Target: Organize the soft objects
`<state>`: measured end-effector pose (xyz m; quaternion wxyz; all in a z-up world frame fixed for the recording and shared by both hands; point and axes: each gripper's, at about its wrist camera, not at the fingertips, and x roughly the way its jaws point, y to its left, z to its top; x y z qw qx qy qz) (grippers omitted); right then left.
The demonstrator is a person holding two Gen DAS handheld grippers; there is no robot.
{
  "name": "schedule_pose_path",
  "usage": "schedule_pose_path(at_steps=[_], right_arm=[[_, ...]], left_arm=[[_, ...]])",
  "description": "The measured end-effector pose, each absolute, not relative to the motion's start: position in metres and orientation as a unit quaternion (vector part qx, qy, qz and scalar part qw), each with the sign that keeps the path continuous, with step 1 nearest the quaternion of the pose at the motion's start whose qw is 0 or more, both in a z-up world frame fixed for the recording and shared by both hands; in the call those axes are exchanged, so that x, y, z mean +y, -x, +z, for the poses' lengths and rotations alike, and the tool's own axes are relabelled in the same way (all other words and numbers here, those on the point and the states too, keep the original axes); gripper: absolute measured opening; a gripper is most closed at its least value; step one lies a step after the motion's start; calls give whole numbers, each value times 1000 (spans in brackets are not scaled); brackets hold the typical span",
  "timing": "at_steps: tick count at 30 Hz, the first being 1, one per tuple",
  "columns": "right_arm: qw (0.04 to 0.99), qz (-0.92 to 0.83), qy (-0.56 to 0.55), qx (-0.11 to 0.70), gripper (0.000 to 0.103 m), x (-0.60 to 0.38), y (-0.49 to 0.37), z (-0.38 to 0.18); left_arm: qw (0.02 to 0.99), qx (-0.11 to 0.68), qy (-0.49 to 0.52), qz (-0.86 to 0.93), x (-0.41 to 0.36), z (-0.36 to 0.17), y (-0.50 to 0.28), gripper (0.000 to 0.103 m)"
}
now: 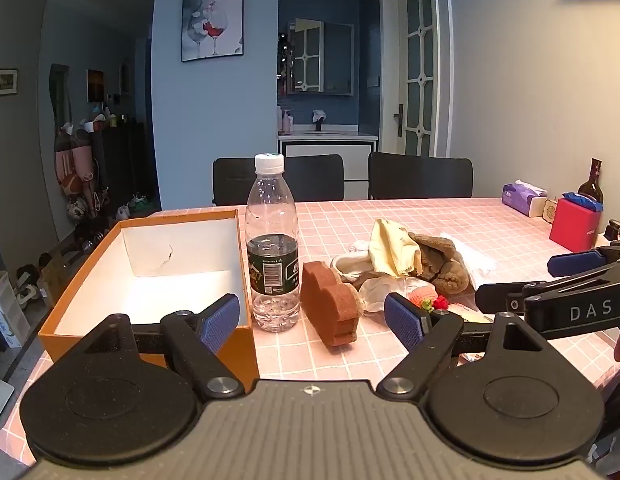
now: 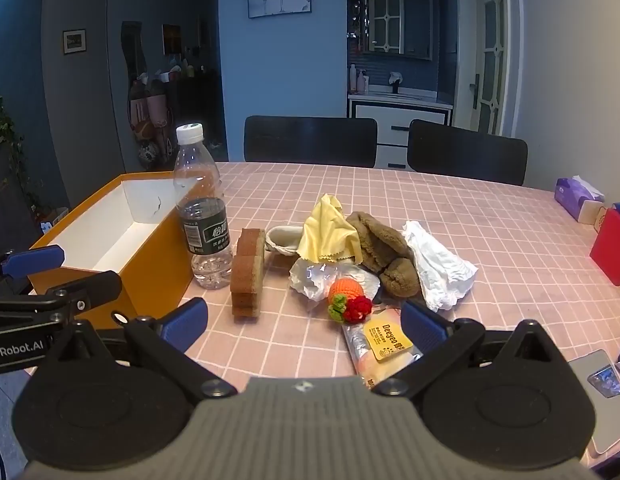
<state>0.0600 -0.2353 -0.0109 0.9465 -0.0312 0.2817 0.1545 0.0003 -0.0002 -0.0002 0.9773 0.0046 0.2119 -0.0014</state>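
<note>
An open orange box (image 1: 150,320) (image 2: 150,276) with a white inside stands at the table's left. A brown sponge (image 1: 332,304) (image 2: 248,272) stands on edge beside a water bottle (image 1: 272,248) (image 2: 202,216). Behind lie a yellow cloth (image 2: 330,236), a brown plush toy (image 2: 384,252), white crumpled tissue (image 2: 434,268), a crocheted orange and red toy (image 2: 348,298) and a wrapped bun (image 2: 382,348). My left gripper (image 1: 314,324) is open, low in front of the bottle and sponge. My right gripper (image 2: 306,328) is open just short of the crocheted toy and bun. Neither holds anything.
A pink checked cloth covers the table (image 2: 510,240). At the right stand a red box (image 2: 612,248), a purple tissue pack (image 2: 576,198) and a dark bottle (image 1: 590,184). Two black chairs (image 2: 310,138) stand behind the table. A phone (image 2: 602,388) lies at the near right.
</note>
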Motion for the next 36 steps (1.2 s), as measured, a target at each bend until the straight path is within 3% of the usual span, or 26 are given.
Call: schedule_pose_path(at_steps=[36], right_arm=[[943, 154, 30, 292, 101, -235, -66, -18]], left_arm=[[978, 208, -2, -6, -3, -7, -5, 96]])
